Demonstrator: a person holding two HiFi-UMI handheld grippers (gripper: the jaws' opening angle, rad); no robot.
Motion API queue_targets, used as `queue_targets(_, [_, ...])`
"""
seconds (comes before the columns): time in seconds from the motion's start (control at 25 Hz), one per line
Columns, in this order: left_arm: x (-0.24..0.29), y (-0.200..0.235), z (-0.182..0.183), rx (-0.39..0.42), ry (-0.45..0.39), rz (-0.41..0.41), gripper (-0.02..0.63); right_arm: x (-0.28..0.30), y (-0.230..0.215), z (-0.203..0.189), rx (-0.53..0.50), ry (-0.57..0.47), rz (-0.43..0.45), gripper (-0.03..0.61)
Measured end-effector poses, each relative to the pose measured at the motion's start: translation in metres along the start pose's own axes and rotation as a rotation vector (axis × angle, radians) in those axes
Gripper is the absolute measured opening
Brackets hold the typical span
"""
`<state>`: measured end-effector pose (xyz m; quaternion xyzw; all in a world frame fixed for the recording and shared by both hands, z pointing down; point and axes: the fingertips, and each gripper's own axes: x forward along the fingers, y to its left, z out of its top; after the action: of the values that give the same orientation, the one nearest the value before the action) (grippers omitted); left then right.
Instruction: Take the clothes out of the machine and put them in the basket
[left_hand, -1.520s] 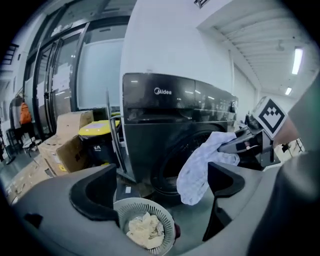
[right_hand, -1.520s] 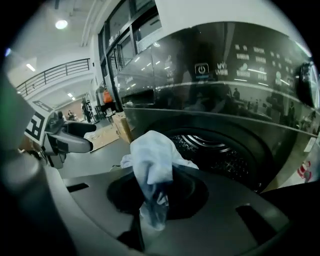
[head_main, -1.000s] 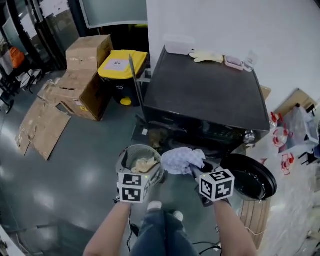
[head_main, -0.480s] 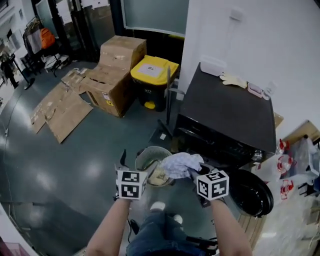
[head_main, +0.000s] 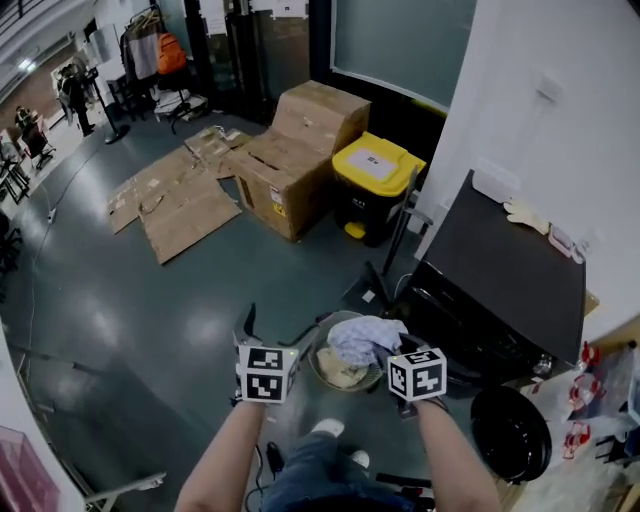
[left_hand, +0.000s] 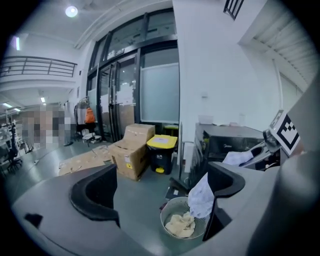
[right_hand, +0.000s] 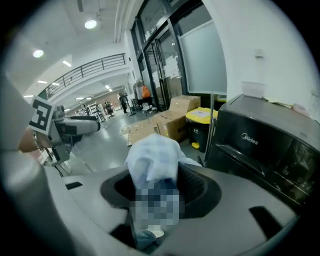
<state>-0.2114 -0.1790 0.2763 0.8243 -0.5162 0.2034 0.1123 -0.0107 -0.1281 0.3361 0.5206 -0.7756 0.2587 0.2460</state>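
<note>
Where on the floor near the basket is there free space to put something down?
Bare floor lies between the flattened cardboard and the basket. Crowded: between basket and machine, by its open door.

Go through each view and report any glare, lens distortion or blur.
Head view: soft glare patches lie on the glossy grey floor; otherwise sharp. Left gripper view: strong fisheye bend, dark corners, a blooming round ceiling lamp, a mosaic patch at far left. Right gripper view: same fisheye curve; the crumpled pale blue cloth fills the centre, with a mosaic patch over its lower part.
</note>
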Motion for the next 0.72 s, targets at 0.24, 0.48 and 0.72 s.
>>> queue_targets(0.24, [-0.004,0.021,-0.001,-0.023,0.004,0.035,0.566,0.025,0.016,-0.005,-0.035,0.065,0.014,0.304])
queue_targets(0.48, [0.003,0.016,0.005,-0.015,0.004,0.018,0.566,0.024,0.012,-0.005,-0.025,0.068,0.021,0.304])
queue_targets(0.72, [0.018,-0.009,0.016,0.005,-0.010,-0.039,0.566,0.004,-0.003,-0.004,-0.007,0.044,-0.012,0.304])
